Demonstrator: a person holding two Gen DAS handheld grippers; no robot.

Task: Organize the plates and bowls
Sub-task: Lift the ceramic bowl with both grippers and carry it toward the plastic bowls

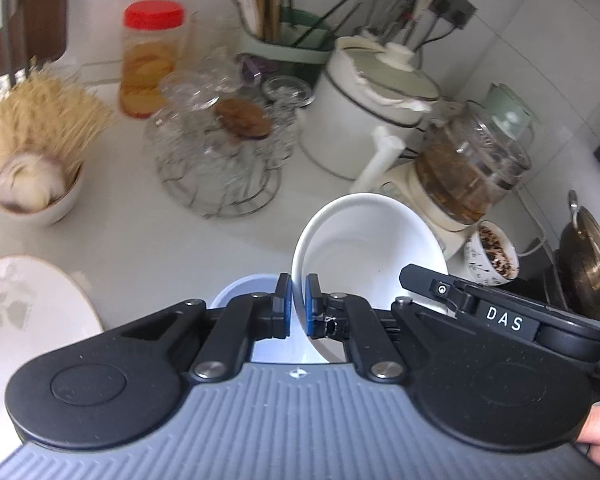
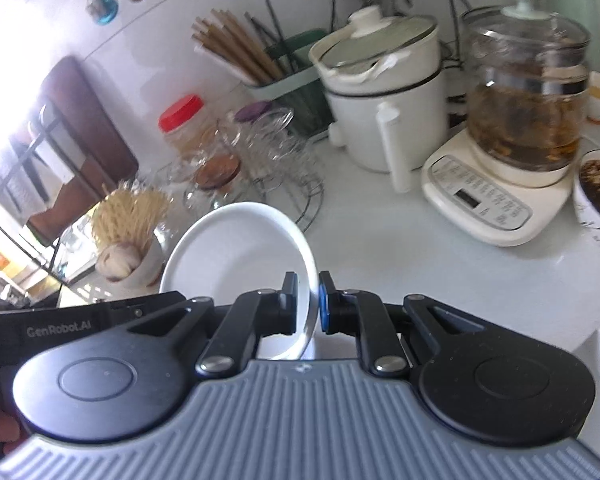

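Note:
A white bowl (image 1: 364,248) is held tilted above the counter, gripped on both sides. My left gripper (image 1: 299,306) is shut on its left rim. My right gripper (image 2: 308,304) is shut on its right rim; the bowl also shows in the right wrist view (image 2: 236,256). The right gripper's black body (image 1: 500,312) shows at the right of the left wrist view, and the left gripper's body (image 2: 80,320) shows at the left of the right wrist view. A pale blue bowl (image 1: 244,288) sits under the left gripper. A flower-patterned plate (image 1: 24,312) lies at the left.
Behind stand a wire rack of glass cups (image 1: 220,152), a red-lidded jar (image 1: 148,60), a white pot (image 1: 372,100), a glass kettle on its base (image 2: 516,120), a utensil holder (image 1: 284,40), a bowl of sticks and garlic (image 1: 36,160), and a filled cup (image 1: 492,252).

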